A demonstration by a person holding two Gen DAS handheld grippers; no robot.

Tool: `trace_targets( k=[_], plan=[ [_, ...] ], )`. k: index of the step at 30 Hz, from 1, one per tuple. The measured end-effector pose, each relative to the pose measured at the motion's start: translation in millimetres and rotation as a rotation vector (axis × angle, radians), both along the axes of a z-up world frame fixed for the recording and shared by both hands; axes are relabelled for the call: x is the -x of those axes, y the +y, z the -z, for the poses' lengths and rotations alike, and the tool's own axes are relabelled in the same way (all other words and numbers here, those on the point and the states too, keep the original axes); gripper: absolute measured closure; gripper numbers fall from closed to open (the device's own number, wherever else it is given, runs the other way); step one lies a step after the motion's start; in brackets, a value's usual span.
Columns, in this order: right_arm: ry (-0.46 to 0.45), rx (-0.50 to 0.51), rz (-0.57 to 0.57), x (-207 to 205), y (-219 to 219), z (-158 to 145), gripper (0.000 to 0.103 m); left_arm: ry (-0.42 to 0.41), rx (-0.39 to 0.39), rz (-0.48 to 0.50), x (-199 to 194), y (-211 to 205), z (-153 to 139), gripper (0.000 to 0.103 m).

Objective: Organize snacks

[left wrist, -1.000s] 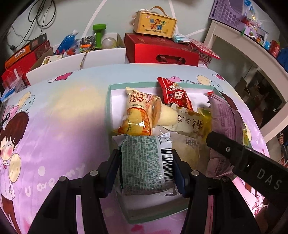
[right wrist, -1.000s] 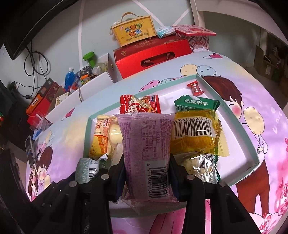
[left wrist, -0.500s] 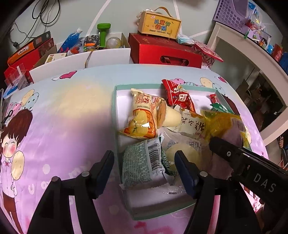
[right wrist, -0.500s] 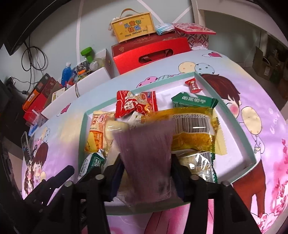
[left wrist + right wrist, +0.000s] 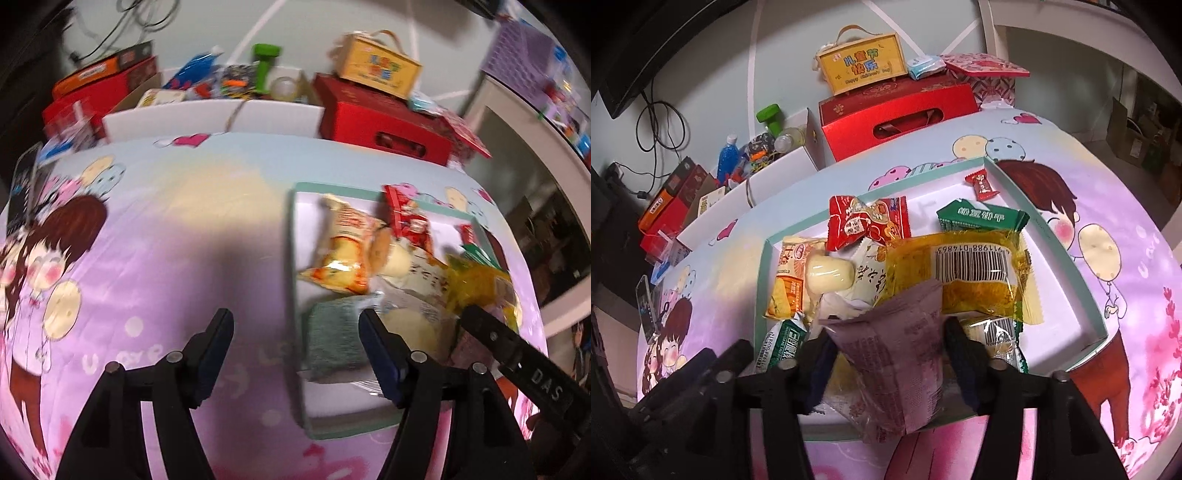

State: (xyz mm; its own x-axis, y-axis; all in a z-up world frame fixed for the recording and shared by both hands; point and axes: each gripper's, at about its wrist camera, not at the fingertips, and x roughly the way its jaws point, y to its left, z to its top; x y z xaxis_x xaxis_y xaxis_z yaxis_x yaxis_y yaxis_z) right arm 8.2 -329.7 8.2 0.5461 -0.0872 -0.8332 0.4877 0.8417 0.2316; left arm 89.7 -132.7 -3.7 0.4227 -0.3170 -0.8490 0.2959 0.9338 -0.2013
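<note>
Purple crinkly film is slumping between the spread jaws of the right hand-held gripper [image 5: 886, 354]: the purple packet [image 5: 897, 365] is lying loose over the tray's [image 5: 1086, 295] near edge. Best withdrawing straight back. The left hand-held gripper [image 5: 295, 350] is hanging wide and empty beside the green packet [image 5: 334, 336].
</note>
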Motion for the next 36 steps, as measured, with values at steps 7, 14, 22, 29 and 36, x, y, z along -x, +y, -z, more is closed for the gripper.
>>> trace_targets(
  k=[7, 14, 22, 29, 36],
  plan=[
    [0.007, 0.009, -0.020, -3.4, 3.5, 5.9, 0.013, 0.056, -0.025, -0.126, -10.4, 24.1, 14.1, 0.013],
    [-0.005, 0.027, -0.024, -3.8, 4.1, 7.1, 0.000, 0.047, -0.045, -0.172, -11.5, 33.7, 17.3, 0.009],
    [-0.020, 0.040, -0.039, -4.9, 7.6, 6.2, 0.000, 0.054, -0.060, -0.186, -14.1, 36.6, 22.0, 0.009],
    [-0.025, 0.046, -0.039, -4.5, 6.9, 5.3, 0.000, 0.053, -0.064, -0.181, -13.1, 37.0, 21.1, 0.009],
    [-0.027, 0.064, -0.042, -3.5, 7.7, 1.5, 0.000, 0.033, -0.069, -0.182, -10.8, 40.2, 15.0, 0.009]
  ],
)
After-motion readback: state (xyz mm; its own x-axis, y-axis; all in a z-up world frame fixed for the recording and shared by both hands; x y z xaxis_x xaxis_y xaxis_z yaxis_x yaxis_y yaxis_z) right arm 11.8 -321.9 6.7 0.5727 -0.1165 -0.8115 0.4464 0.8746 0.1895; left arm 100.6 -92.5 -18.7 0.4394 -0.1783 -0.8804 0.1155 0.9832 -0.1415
